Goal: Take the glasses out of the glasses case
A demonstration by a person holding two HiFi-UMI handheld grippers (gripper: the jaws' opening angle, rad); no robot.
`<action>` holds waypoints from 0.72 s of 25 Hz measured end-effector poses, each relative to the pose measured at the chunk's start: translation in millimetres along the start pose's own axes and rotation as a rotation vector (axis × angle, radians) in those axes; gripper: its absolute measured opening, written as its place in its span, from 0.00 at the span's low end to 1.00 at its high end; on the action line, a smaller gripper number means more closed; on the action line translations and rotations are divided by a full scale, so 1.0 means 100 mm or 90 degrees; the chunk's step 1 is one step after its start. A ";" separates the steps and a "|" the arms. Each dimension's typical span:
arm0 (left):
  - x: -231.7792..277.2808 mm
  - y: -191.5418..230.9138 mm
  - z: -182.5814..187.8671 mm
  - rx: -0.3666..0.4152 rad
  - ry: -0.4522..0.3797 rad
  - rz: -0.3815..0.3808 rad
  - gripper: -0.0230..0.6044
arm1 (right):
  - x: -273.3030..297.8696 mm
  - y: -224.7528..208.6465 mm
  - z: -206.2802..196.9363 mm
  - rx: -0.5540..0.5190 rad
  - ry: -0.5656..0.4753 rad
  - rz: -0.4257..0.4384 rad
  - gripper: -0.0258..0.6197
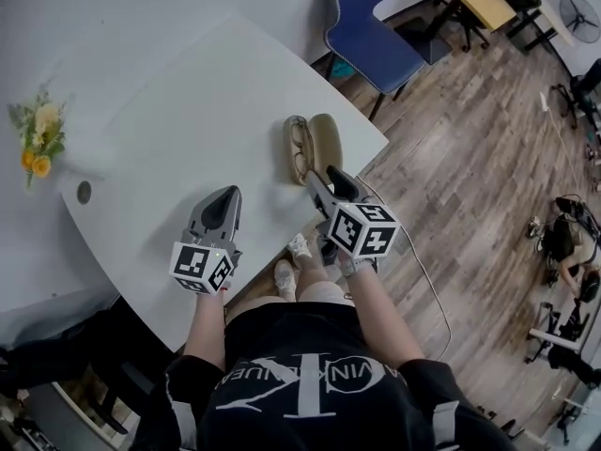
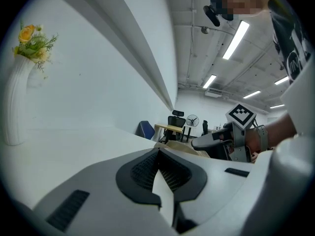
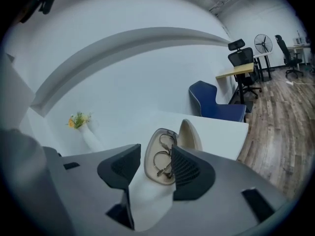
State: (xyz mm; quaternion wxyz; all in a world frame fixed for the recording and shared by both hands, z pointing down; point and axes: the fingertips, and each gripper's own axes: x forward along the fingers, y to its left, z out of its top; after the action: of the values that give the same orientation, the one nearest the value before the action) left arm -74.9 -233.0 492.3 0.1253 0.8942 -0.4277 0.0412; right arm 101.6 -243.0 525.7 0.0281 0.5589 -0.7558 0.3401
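Left tongs [image 2: 157,157]: closed tip to tip, nothing between them, held over the desk [image 1: 178,111], apart from the case and to its left. Right tongs [image 3: 154,154]: set wide, empty, tips just beside the near end of the glasses case [image 1: 313,148].

The case lies open near the desk's right edge, its long axis running away from the person. Its lid [image 1: 328,144] is folded back to the right. The glasses [image 3: 165,156] lie folded in the left shell, lengthwise with the case.

The right gripper view shows the frame plainly. The left gripper view shows only the case's pale rim beside the right tongs.

Farther off: a white vase [image 2: 17,102] of flowers and a blue chair [image 1: 371,36].
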 end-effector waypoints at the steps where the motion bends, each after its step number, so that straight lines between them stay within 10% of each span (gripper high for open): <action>1: 0.03 0.02 0.02 -0.002 -0.002 0.002 0.06 | 0.06 -0.03 0.01 -0.002 0.016 -0.012 0.34; 11: 0.41 0.12 0.04 -0.025 -0.003 0.007 0.06 | 0.55 -0.26 0.09 -0.034 0.150 -0.063 0.33; 18: 0.54 0.24 0.00 -0.042 -0.002 0.020 0.06 | 0.72 -0.31 0.13 -0.180 0.220 -0.105 0.33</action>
State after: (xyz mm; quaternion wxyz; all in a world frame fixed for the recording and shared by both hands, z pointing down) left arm -59.3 -288.2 506.3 0.1534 0.8830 -0.4427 0.0279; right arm 106.1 -313.8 561.5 0.2628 0.5427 -0.7317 0.3178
